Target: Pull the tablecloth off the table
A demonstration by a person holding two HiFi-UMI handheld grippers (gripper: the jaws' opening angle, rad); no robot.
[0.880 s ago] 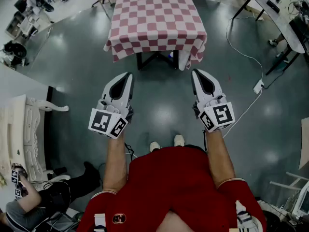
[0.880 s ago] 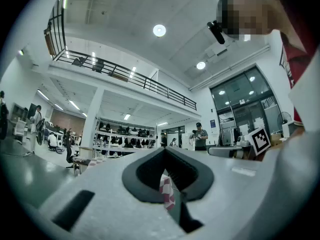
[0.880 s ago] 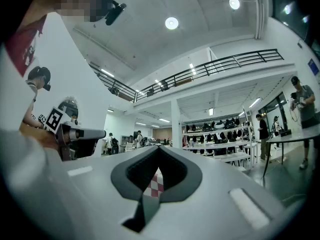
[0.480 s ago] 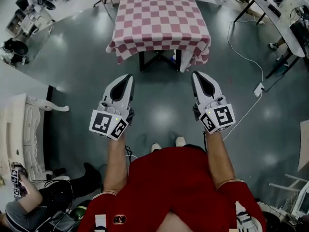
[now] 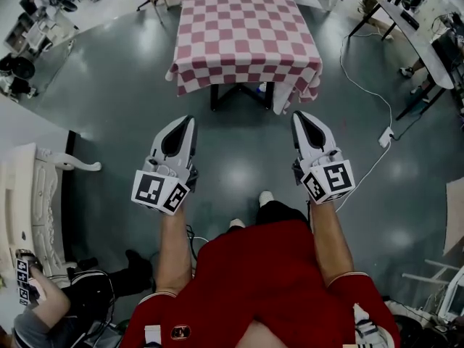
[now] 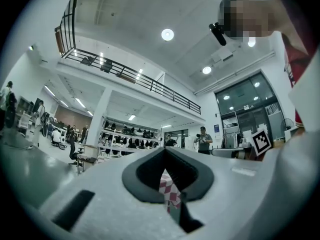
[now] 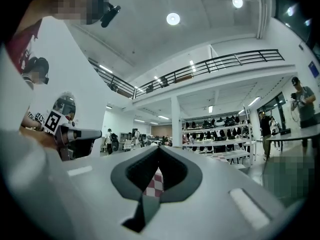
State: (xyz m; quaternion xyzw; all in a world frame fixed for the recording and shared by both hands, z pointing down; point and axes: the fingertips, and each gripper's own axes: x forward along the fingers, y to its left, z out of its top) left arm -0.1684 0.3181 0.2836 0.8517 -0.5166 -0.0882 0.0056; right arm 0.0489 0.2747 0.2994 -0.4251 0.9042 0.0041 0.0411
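- Moved closer to the desk (image 5: 214,96) since the earlier frames: tablecloth (image 5: 246,35) now lower and larger in the head view, one shoe stepped ahead of the other.
- Left hand-held gripper (image 5: 190,119): pressed together, pinching nothing. Held out low in front, tip aimed at the desk. Checked patch seen past its jaws in the left gripper view is only the distant cloth.
- Right hand-held gripper (image 5: 299,114): likewise pressed together and empty, held level with the left and aimed the same way.
- Key relation: tablecloth straight ahead of both, not yet within reach, with bare floor (image 5: 246,172) between tips and near hem. Near hem running crosswise to the line of approach, long axis of the cloth running away from the person. Each tip lined up just inside its own near corner. Neither side clearly nearer, the right perhaps slightly.
- Judged next: close the remaining gap, spread both jaws and take the near hem.
- Tablecloth condition: red-and-white checks, spread flat over the whole top, nothing standing on it. Near hem hanging unevenly, corners drooping in loose folds on either side.
- Surroundings: white cable (image 5: 362,85) trailing across the floor to the right of the desk, clear of the direct path.
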